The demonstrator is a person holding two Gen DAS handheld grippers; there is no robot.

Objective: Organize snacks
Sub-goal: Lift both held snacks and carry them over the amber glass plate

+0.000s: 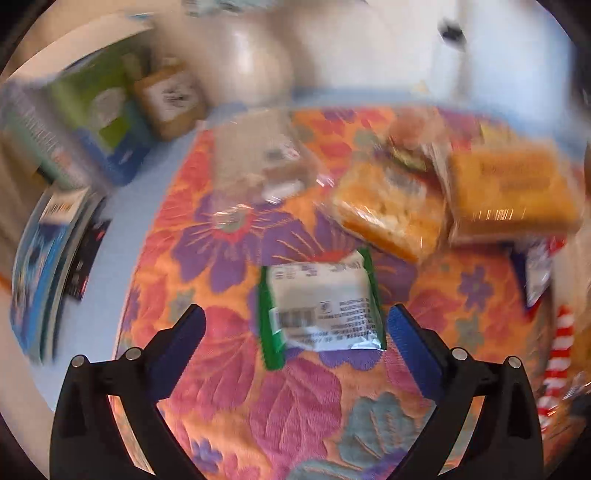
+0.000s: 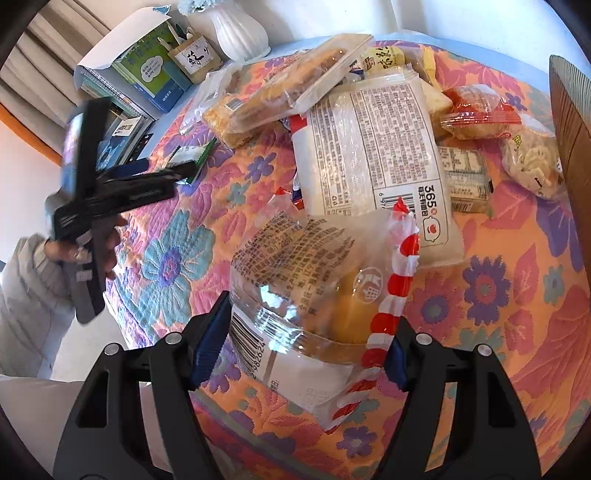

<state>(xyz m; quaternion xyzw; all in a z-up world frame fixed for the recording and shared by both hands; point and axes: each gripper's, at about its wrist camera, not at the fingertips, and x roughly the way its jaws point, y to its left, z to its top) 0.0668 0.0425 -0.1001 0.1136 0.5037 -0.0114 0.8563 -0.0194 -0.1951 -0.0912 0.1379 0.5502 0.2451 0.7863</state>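
Observation:
In the left wrist view, my left gripper (image 1: 293, 321) is open over the floral tablecloth (image 1: 258, 406). A small green-and-white snack packet (image 1: 321, 306) lies flat between the fingers, nearer the right one. Orange snack packs (image 1: 391, 210) lie beyond it. In the right wrist view, my right gripper (image 2: 303, 343) is closed on a clear bag with red-and-white striped edge (image 2: 314, 291). A large white "365" bread bag (image 2: 376, 155) and several other snack packs (image 2: 273, 92) are piled behind. The left gripper (image 2: 122, 184) appears at the left, next to the green packet (image 2: 192, 155).
A white vase (image 2: 240, 29), books (image 2: 147, 74) and a brown pen holder (image 2: 195, 55) stand at the table's far left. A brown box edge (image 2: 572, 122) stands at the right. The table edge runs along the left, near the person's sleeve (image 2: 33, 280).

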